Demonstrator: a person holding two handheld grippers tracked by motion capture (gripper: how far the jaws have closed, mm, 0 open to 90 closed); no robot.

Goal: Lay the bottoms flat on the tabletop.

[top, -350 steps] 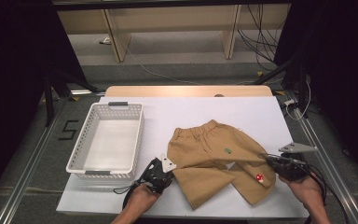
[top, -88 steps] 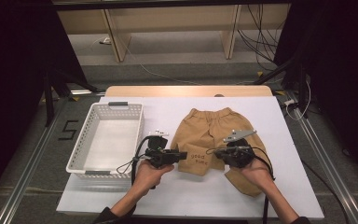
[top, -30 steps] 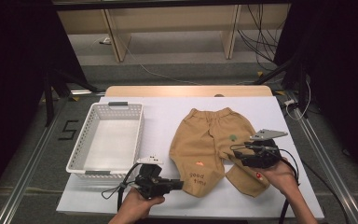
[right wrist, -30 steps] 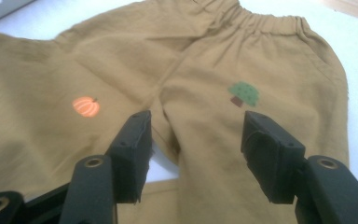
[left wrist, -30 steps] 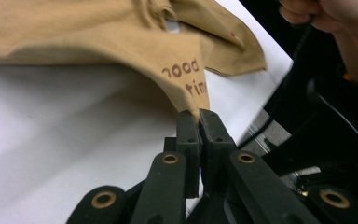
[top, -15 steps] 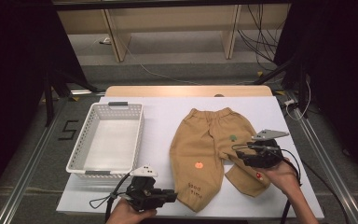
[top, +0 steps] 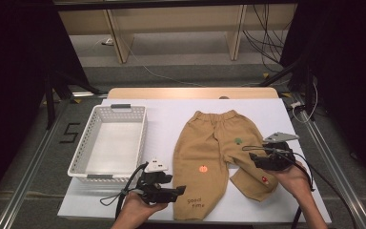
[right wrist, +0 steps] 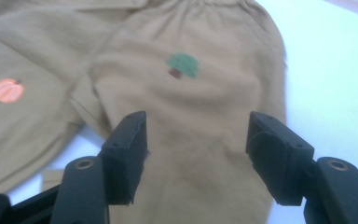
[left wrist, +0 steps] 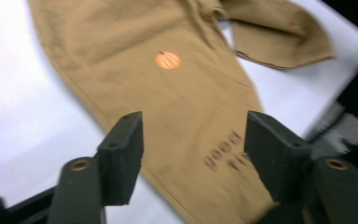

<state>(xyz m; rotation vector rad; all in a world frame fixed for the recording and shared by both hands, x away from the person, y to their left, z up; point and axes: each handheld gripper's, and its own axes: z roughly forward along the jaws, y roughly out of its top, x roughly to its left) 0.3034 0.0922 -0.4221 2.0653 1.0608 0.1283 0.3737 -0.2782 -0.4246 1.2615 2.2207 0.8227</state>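
Here, tan trousers point(top: 209, 152) lie flat on white table point(top: 171, 109), waistband away from person, right of white basket point(top: 109, 140). Left gripper point(top: 178, 191) sits just beside trousers' near-left hem, by "good time" print point(top: 196, 202) — fingers point(left wrist: 121, 149) spread wide, nothing between them. Right gripper point(top: 252, 155) hovers over trousers' bent right leg, near green tree patch point(right wrist: 182, 64) — fingers point(right wrist: 128, 147) also apart, empty. Orange pumpkin patch point(left wrist: 168, 60) marks trousers' left leg; small red patch point(top: 264, 179) near right hem.
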